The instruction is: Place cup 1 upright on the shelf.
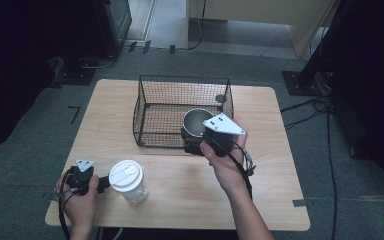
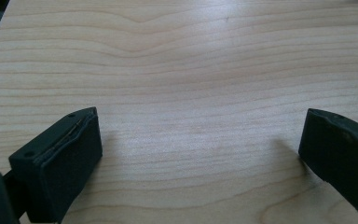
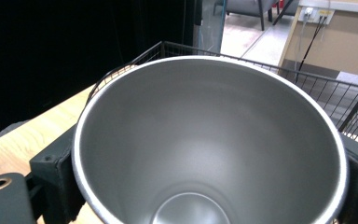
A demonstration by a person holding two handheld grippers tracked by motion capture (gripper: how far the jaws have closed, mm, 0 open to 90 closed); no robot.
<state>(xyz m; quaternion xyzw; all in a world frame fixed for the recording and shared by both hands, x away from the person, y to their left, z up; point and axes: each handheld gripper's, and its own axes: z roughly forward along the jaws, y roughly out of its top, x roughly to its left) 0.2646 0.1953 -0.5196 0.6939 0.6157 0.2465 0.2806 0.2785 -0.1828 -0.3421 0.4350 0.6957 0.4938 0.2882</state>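
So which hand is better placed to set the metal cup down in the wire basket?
Right. The right gripper already clamps the metal cup at the wire basket; the left gripper, jaws open, rests by the lidded plastic cup.

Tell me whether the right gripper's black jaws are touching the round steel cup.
Touching. In the right gripper view, the right gripper has one black jaw pressed against each side of the steel cup.
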